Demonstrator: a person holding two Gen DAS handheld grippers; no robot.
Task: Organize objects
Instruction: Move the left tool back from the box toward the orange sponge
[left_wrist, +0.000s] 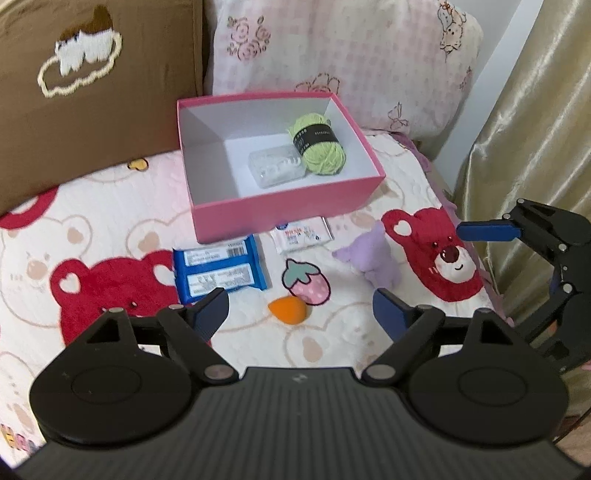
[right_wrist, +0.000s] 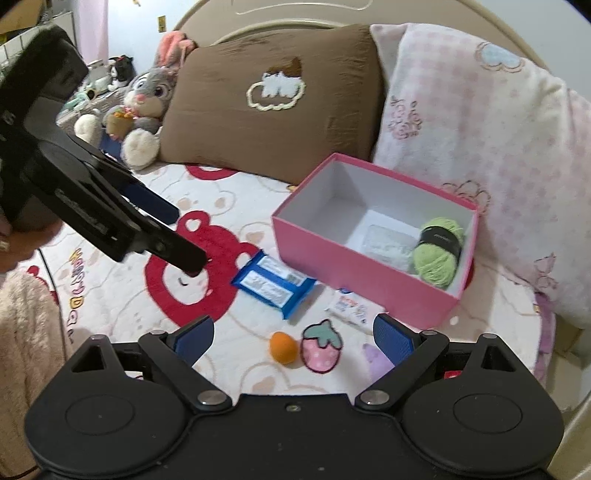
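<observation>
**Both tongs wide over the bed, box part filled**

You are working on a bed covered by a white quilt (left_wrist: 110, 229) printed with red bears and a strawberry, with a brown pillow (right_wrist: 273, 107) and a pink checked pillow (left_wrist: 332, 55) propped at its head. A grey plush rabbit (right_wrist: 147, 99) sits beyond the brown pillow in the right wrist view.

Your left gripper (left_wrist: 301, 314) stands with its jaws spread wide and nothing between the blue pads. Your right gripper (right_wrist: 293, 338) is likewise spread, holding nothing.

Ahead of both tongs lies the pink box (left_wrist: 288, 214), open at the top. Inside it a skein of green yarn (left_wrist: 319, 147) rests against the far right wall, and a clear plastic case (left_wrist: 275, 168) lies touching it on the floor of the box.

Between the tongs and the box, on the quilt, you have four loose things. The orange sponge (left_wrist: 286, 309) lies nearest, just ahead of the gap in your left jaws. The blue packet (left_wrist: 218, 271) sits ahead of your left gripper's left finger, its far edge at the box's near wall. The white sachet (left_wrist: 301, 236) lies just in front of the box, its far edge at the box's wall. The purple plush toy (left_wrist: 373, 260) sits ahead of your left gripper's right finger, near the right gripper.
</observation>
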